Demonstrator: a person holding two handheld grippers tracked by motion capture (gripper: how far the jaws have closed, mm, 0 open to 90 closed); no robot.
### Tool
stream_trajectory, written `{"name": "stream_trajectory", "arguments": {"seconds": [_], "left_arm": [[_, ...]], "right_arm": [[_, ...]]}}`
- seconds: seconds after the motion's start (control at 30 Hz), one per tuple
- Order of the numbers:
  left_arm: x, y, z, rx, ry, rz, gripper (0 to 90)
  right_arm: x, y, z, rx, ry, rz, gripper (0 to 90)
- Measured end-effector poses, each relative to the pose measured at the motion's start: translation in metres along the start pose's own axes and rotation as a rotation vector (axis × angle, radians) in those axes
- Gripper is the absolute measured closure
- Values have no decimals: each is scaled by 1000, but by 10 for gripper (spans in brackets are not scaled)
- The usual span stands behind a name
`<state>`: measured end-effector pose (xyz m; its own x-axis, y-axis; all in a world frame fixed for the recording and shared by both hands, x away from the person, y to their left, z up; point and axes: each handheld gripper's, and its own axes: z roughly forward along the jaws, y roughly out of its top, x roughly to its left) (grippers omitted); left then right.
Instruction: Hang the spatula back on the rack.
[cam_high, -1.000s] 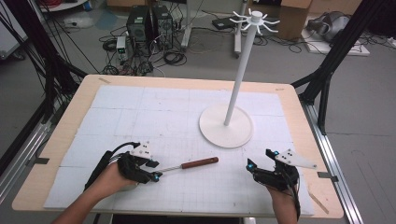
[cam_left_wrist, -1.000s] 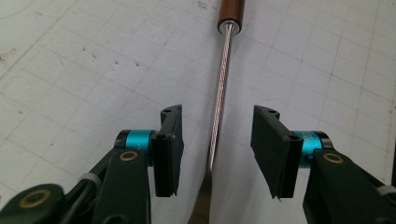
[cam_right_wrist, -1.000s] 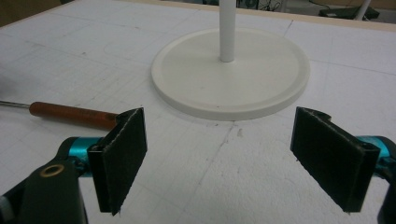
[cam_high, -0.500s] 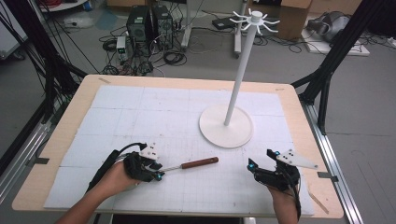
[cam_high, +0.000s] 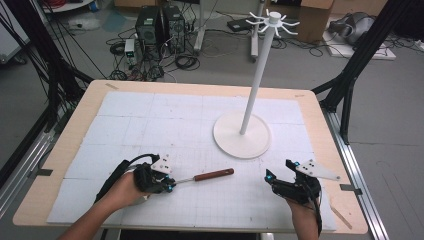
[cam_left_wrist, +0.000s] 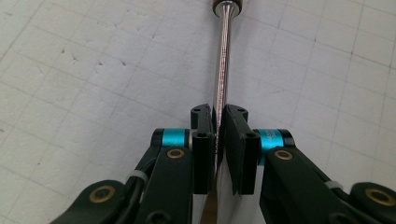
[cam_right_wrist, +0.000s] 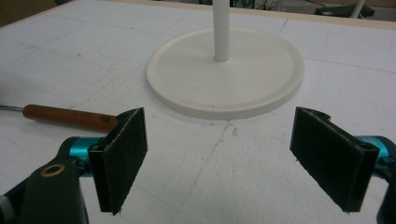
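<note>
The left hand-held gripper (cam_left_wrist: 218, 126), jaws just closing, pinches the screwdriver (cam_high: 200, 177) by its steel shaft near the bench's (cam_high: 320, 120) front edge. The right hand-held gripper (cam_right_wrist: 233, 154) hangs spread by the front right corner. Behind stands a white rack (cam_high: 250, 100) on the gridded mat (cam_high: 150, 120); cables litter the floor (cam_high: 390, 100).

One screwdriver (cam_high: 202, 177) is lying on the desk (cam_high: 70, 145), its handle pointing toward 3 o'clock. One white stand (cam_high: 243, 134) is rising at 1 o'clock from it. Two grippers are sitting at the near edge: the left gripper (cam_high: 170, 185) at 7 o'clock, the right gripper (cam_high: 278, 169) at 5 o'clock.
</note>
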<state>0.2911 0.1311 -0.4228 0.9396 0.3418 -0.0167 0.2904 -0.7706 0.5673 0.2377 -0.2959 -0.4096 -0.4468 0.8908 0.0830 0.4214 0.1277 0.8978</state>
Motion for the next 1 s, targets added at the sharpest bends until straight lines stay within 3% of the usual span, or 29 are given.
{"name": "stream_trajectory", "arguments": {"seconds": [0.23,0.57,0.87,1.0], "left_arm": [[0,10,3,72,-4,17,807],[2,11,2,76,-4,1,842],[2,5,0,19,-22,-33,845],[0,5,-4,-9,-35,-23,845]], "right_arm": [[2,1,3,5,6,-4,183],[2,2,3,7,9,-8,195],[-2,0,1,1,7,7,208],[-3,0,0,-1,4,14,208]]}}
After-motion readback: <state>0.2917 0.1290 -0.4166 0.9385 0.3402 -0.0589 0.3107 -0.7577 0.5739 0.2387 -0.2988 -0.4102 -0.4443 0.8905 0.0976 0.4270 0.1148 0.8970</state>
